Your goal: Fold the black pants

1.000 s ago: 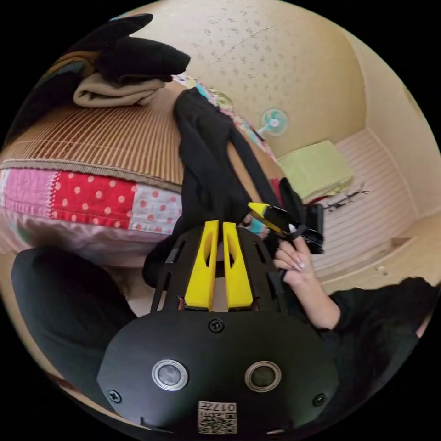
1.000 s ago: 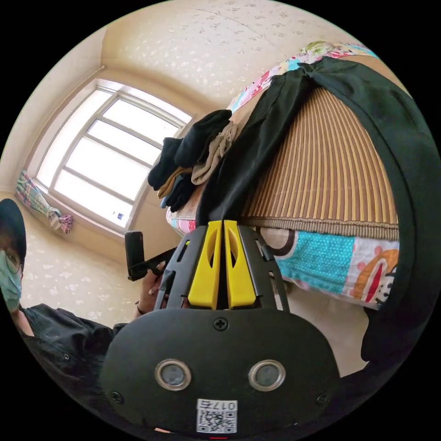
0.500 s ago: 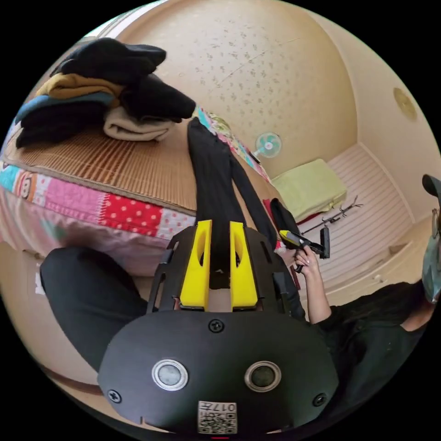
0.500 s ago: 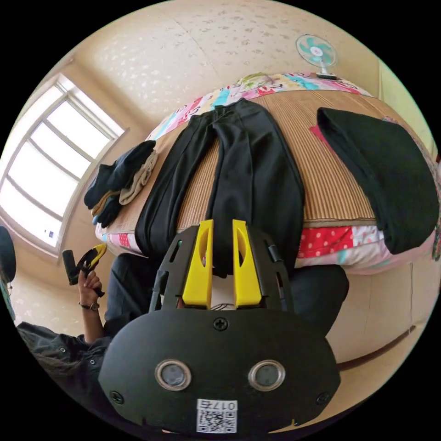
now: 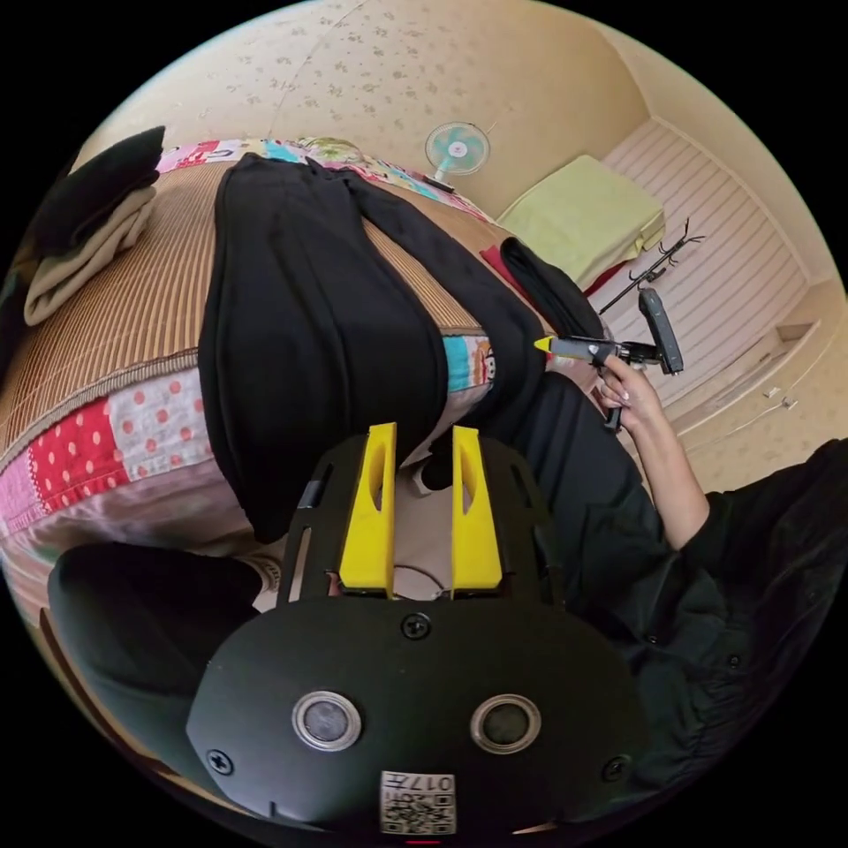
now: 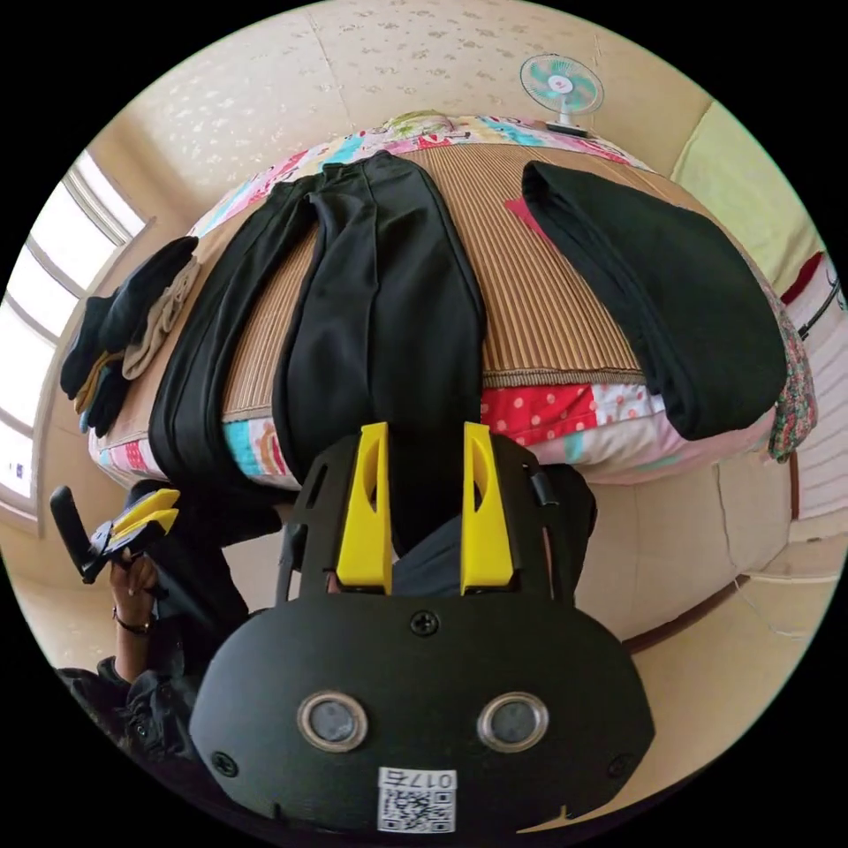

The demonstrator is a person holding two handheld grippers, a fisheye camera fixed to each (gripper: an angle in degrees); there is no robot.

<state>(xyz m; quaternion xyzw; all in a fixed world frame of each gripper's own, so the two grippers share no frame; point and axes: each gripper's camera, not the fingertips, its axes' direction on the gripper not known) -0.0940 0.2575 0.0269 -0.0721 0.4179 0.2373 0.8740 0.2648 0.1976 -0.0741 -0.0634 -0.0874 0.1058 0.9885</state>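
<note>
One pair of black pants (image 6: 371, 300) lies lengthwise on the striped mat (image 6: 539, 300) on the bed (image 6: 618, 424), two legs spread apart, both hems hanging over the near edge. Left gripper (image 5: 422, 442) has its two yellow jaws parted, nothing between them, just off the hanging pant leg. Right gripper (image 6: 426, 442) is also spread wide, empty, in front of the other hanging leg. The left gripper is also seen in the right gripper view, held up in a hand (image 6: 132, 579) beside the bed. One folded black garment (image 6: 671, 309) lies on the mat beside the pants. One stack of folded clothes (image 6: 124, 327) sits at the far side. One small fan (image 6: 560, 87) stands behind the bed
</note>
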